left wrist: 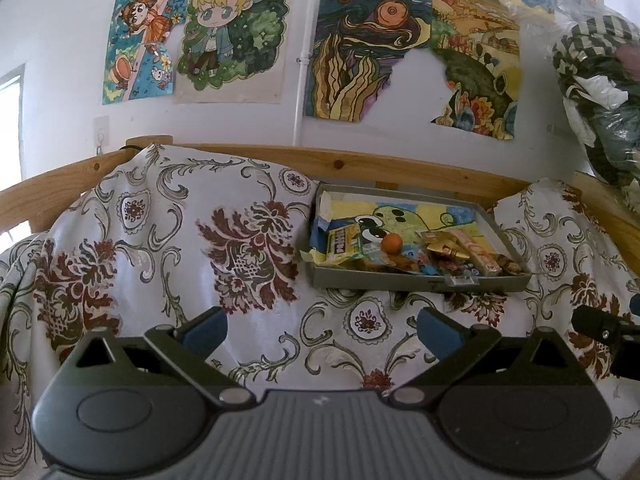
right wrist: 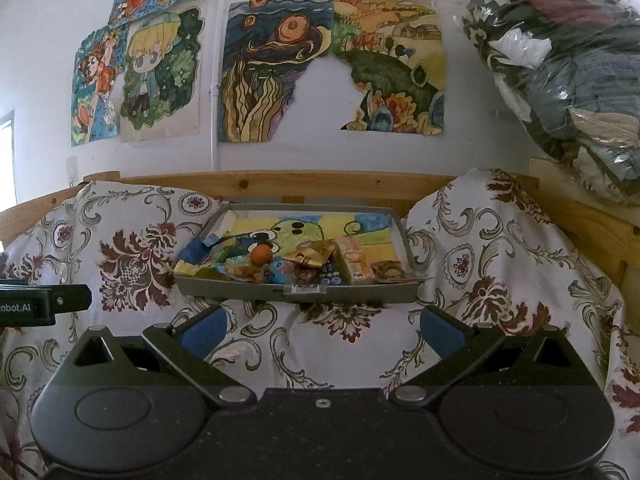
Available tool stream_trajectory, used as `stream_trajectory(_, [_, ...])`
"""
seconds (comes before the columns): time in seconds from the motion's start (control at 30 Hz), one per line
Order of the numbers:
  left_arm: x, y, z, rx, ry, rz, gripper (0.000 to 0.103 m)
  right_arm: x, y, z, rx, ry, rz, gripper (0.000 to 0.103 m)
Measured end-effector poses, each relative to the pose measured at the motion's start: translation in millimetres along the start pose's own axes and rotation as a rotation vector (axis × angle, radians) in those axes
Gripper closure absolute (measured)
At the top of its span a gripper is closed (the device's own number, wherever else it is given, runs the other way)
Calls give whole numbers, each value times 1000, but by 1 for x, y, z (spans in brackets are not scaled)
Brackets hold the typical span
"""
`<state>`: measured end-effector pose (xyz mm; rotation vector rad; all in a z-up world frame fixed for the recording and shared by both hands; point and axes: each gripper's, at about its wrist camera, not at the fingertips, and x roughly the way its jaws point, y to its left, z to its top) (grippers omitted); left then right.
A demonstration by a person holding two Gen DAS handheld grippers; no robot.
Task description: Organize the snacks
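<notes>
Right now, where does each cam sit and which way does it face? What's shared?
Left wrist: on the left hand-held gripper, facing the wall across the floral cloth; grey tray ahead right; own open blue pads, plus the other gripper's tip at right edge.
Right wrist: on the right hand-held gripper, facing the tray nearly head-on; own open pads, left gripper's body at left edge.
Shared: tray, orange ball, cloth, wall drawings.

A home, likely a child's bedroom: hand-coloured drawings (left wrist: 236,32) are taped to the white wall, a wooden bed rail (left wrist: 340,162) carries a floral cover (left wrist: 168,240), and bagged clothes (right wrist: 568,80) lie piled nearby.
</notes>
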<state>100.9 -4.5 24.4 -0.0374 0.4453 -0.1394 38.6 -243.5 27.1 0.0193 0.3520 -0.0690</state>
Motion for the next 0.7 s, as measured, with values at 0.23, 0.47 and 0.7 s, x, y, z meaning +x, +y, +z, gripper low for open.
stream_trajectory(0.23, [0, 0, 0, 0, 0, 0, 0, 0, 0, 0, 0, 1, -1, 1])
stream_trajectory(0.47, [0, 0, -3, -5, 12, 18, 0, 1, 0, 0, -1, 2, -1, 1])
stream_trajectory(0.7, [2, 1, -8, -1, 32, 35, 0, 0, 1, -10, -11, 7, 3, 1])
